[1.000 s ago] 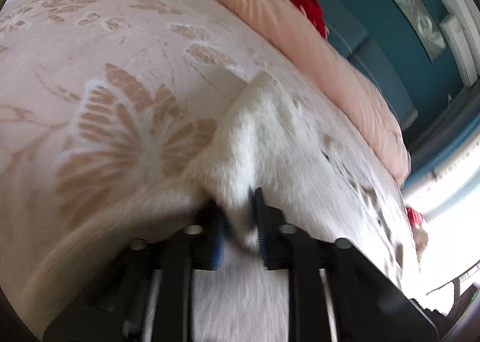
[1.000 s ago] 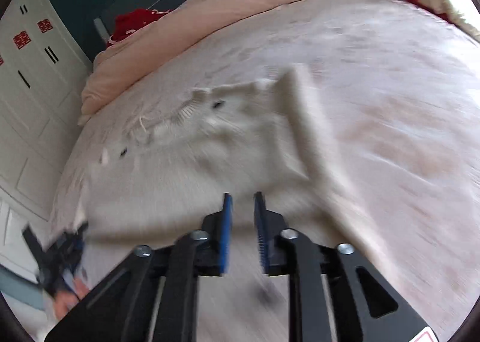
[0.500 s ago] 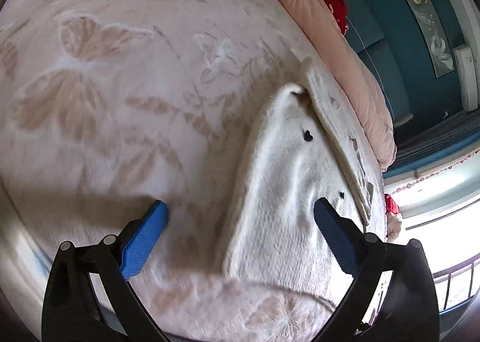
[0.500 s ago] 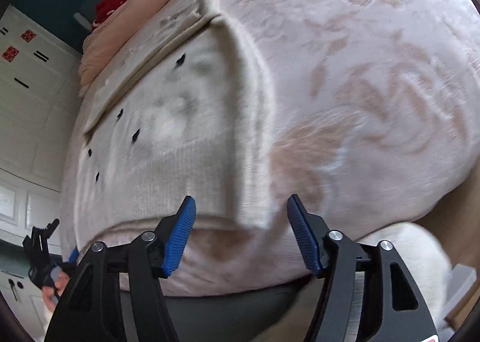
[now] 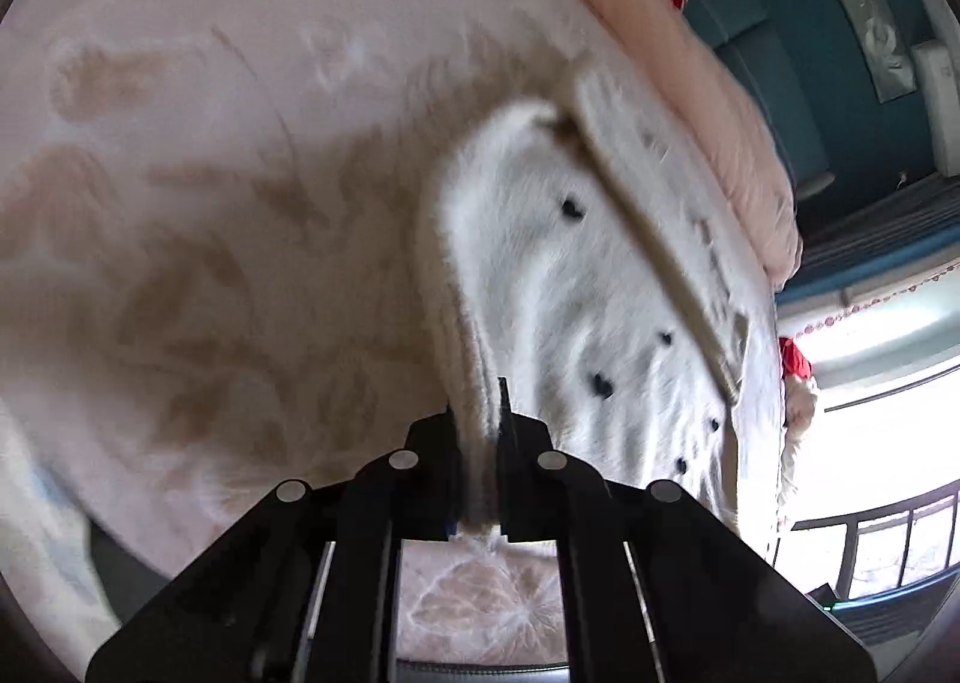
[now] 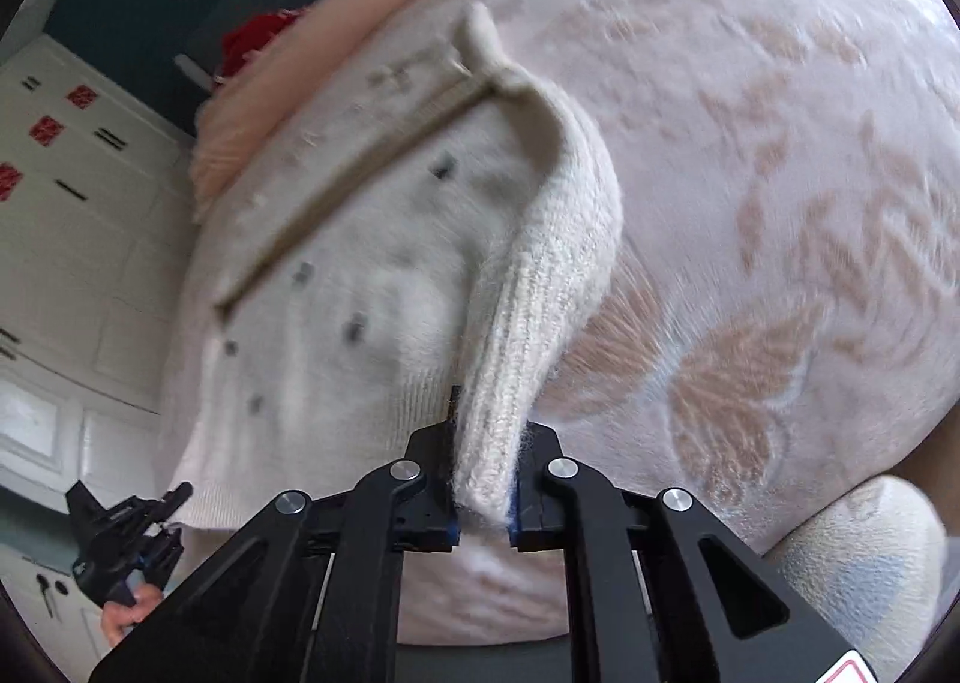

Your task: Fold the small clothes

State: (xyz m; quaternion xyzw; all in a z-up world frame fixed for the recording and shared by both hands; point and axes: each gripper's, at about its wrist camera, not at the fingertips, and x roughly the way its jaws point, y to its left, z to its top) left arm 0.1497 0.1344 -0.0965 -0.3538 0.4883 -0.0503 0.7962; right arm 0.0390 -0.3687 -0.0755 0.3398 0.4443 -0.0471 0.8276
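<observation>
Knitwear is the thing in hand: a small white cardigan [image 5: 576, 287] with dark heart-shaped spots lies spread on the bed [image 5: 198, 191], over a pink bedspread with butterfly pattern. The left hand-held gripper [image 5: 477, 443] has its jaws almost closed on the ribbed edge at the garment's left side, and the right hand-held gripper [image 6: 483, 479] is pinched the same way on the thick folded cuff or side edge of the white cardigan [image 6: 372, 275] at the right. In the right view the left hand-held gripper [image 6: 129, 530] appears at 8 o'clock, at the far corner of the hem.

I think both near corners are held so that the lower part can be lifted evenly and carried toward 12 o'clock, where the beige band [image 6: 354, 167] crosses the garment. Gripping the thick ribbed edge gives firm hold; soft knit would slip or stretch otherwise. The fold itself seems not yet made.
</observation>
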